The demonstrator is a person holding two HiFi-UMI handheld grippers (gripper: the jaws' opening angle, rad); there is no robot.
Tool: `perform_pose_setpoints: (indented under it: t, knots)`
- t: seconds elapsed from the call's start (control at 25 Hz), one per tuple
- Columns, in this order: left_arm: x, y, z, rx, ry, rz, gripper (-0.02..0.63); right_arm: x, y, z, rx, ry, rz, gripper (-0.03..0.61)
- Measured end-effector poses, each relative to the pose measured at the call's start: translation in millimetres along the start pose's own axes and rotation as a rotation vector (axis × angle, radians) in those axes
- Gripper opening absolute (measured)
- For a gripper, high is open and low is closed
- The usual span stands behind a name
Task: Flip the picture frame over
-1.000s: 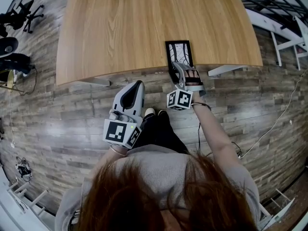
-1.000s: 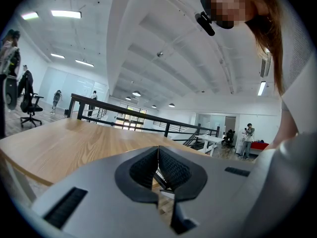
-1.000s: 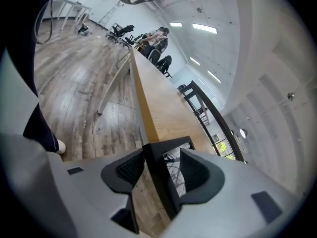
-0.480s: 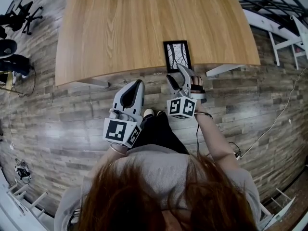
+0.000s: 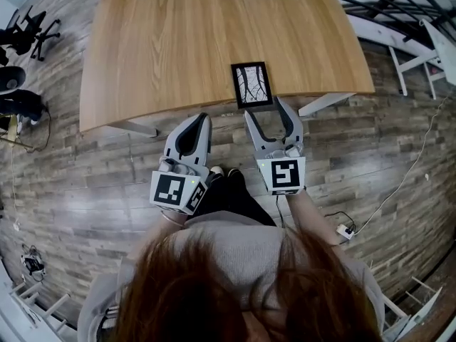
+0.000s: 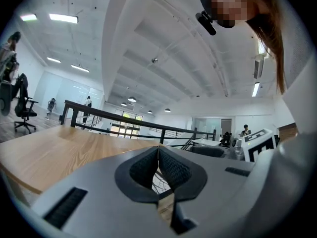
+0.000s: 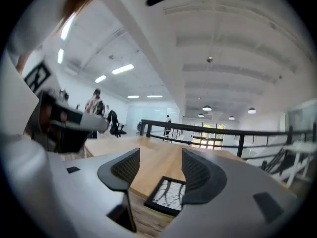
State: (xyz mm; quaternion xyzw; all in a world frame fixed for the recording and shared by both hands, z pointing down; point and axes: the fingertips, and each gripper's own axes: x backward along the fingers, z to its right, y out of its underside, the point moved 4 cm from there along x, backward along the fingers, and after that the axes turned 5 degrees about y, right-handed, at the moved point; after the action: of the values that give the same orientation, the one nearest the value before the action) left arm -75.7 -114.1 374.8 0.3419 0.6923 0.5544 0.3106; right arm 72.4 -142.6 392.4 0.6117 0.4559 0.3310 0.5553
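We are holding both grippers over the wood-plank floor [image 5: 85, 184], just off the near edge of the table [image 5: 178, 41]. The picture frame [image 5: 252, 85] is lying flat at that near edge, right of the table's middle, its black border around a white sheet with dark branching lines facing up. The right gripper [image 5: 269, 112] is hovering just near of the frame and apart from it. Its jaws have just been opening and are standing wide, with nothing between them. In the right gripper view the frame [image 7: 168, 195] is showing through the gap of the right gripper [image 7: 161, 165], beyond the pads and untouched. The left gripper [image 5: 196, 121] is waiting to the left, pointing at the table edge. In its own view the left gripper [image 6: 158, 148] is keeping its jaws pressed together and empty.
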Motion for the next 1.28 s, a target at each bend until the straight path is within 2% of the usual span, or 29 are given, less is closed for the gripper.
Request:
perform_pose_setpoints:
  t: [0.08, 0.16, 0.28, 0.48, 0.72, 1.12, 1.28]
  knots:
    - [-3, -4, 6, -0.007, 0.013, 0.009, 0.008, 12, -8, 3, -0.154, 0.001, 0.027, 0.279]
    - [-4, -7, 10, -0.006, 0.022, 0.022, 0.008, 23, -15, 4, -0.237, 0.005, 0.054, 0.218]
    - [-7, -11, 15, -0.009, 0.036, 0.04, 0.008, 34, -35, 4, -0.322, -0.03, 0.101, 0.015]
    - [-10, -14, 20, -0.017, 0.054, 0.048, 0.008, 36, -61, -6, -0.265, -0.093, 0.126, 0.015]
    - [-12, -25, 23, -0.028, 0.073, 0.073, 0.008, 25, -58, -16, -0.246, -0.126, 0.071, 0.015]
    - [-12, -32, 22, -0.047, 0.097, 0.09, 0.008, 16, -67, -28, -0.243, -0.141, 0.072, 0.015]
    - [-13, -36, 21, -0.053, 0.106, 0.102, 0.008, 14, -71, -22, -0.238, -0.116, 0.08, 0.015]
